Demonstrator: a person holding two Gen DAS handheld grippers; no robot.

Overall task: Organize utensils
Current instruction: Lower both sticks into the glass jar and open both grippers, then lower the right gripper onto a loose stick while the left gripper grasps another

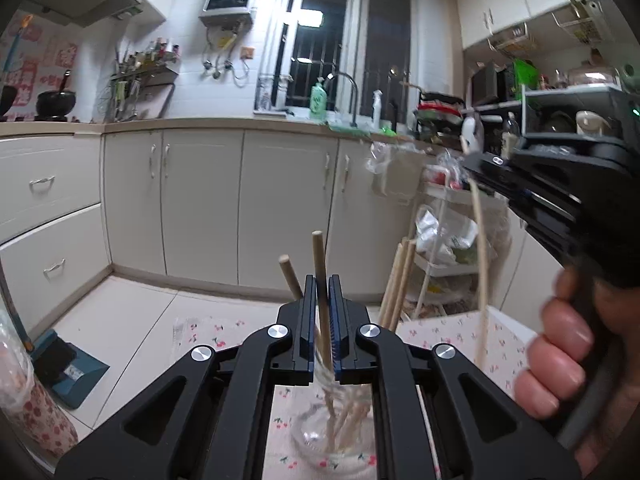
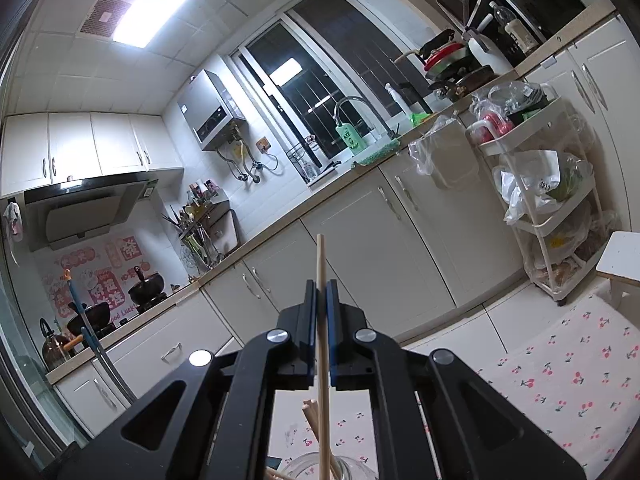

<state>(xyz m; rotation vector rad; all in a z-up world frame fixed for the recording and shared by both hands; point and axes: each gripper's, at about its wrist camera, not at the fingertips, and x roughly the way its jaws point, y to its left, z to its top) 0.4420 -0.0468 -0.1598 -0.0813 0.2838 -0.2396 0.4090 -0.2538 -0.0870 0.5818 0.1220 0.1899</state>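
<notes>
My left gripper (image 1: 323, 286) is shut on a brown wooden chopstick (image 1: 320, 264) that stands in a clear glass jar (image 1: 316, 436) below the jaws. Several more chopsticks lean in the jar, one sticking up at the left (image 1: 290, 276). My right gripper (image 2: 320, 292) is shut on a pale thin chopstick (image 2: 321, 280), held upright above the jar's rim (image 2: 304, 466). In the left wrist view the right gripper (image 1: 472, 162) shows at the upper right, the pale chopstick (image 1: 482, 264) hanging down from it.
The jar stands on a table with a cherry-print cloth (image 2: 568, 384). More wooden sticks (image 1: 398, 284) lean behind the table. A white trolley (image 2: 540, 216) with bags stands right. Cream cabinets (image 1: 200, 200) line the wall. A dustpan (image 1: 68, 368) lies on the floor left.
</notes>
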